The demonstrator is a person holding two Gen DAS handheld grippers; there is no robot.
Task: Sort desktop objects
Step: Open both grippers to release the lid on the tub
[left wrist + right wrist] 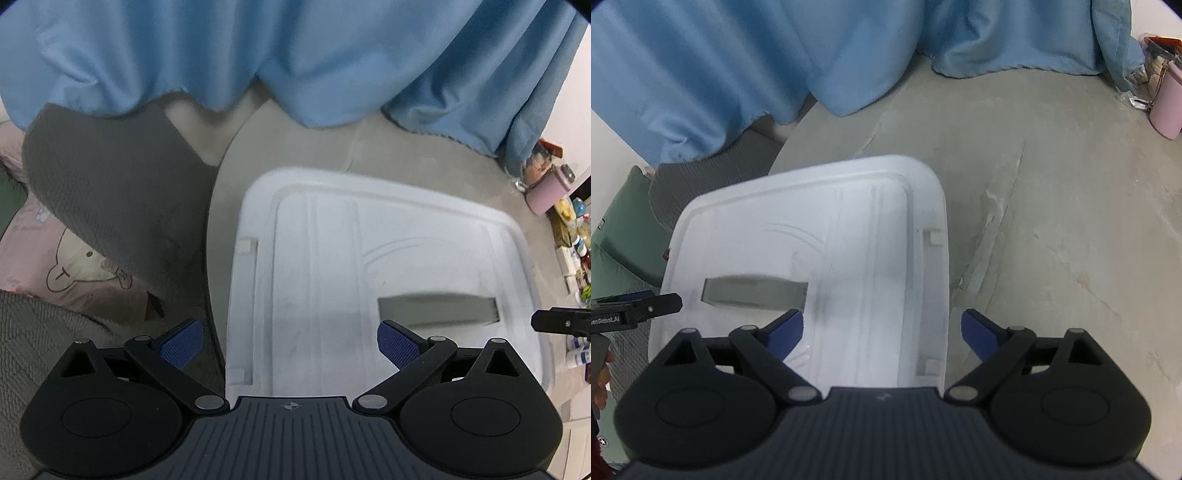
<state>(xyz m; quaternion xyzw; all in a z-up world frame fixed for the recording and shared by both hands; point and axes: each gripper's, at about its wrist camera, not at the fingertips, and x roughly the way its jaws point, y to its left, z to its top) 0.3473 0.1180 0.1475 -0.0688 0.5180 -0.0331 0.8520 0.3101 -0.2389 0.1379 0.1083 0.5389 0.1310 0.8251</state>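
Hidden/cut off: near edge of white lid [369,258] is disappearing under both gripper bodies; whatever's beneath the lid is not showing. Both views are blurring, esp. lid ridges.
Hard to make out: clutter [576,254] at 3 o'clock in left view — small bottles, packets, too small to tell apart. Pink cup [1169,107] at 2 o'clock in right view is getting cropped by frame edge.
Lid: lying flat on grey tabletop [1052,221], slot [437,308] cut through w/ grey showing in it. Side notches near each long edge.
Left gripper [290,341]: sitting wide apart, nothing between the blue pads [181,341]. Lid's left edge is running up between the fingers; left pad is hanging off past the tabletop edge, right pad over the lid, just at 7 o'clock of the slot.
Right gripper [882,332]: also spread wide, empty. Lid's right edge is lying between the fingers; left pad over the lid at 5 o'clock of the slot, right pad over bare tabletop.
Contact: can't tell if either gripper is touching the lid or hovering.
Other gripper's tip: poking in at 3 o'clock in left view, at 9 o'clock in right view.
Backdrop: blue curtain [258,55] is hanging at 12 o'clock; grey blanket [110,192] at 9–10 o'clock in left view.
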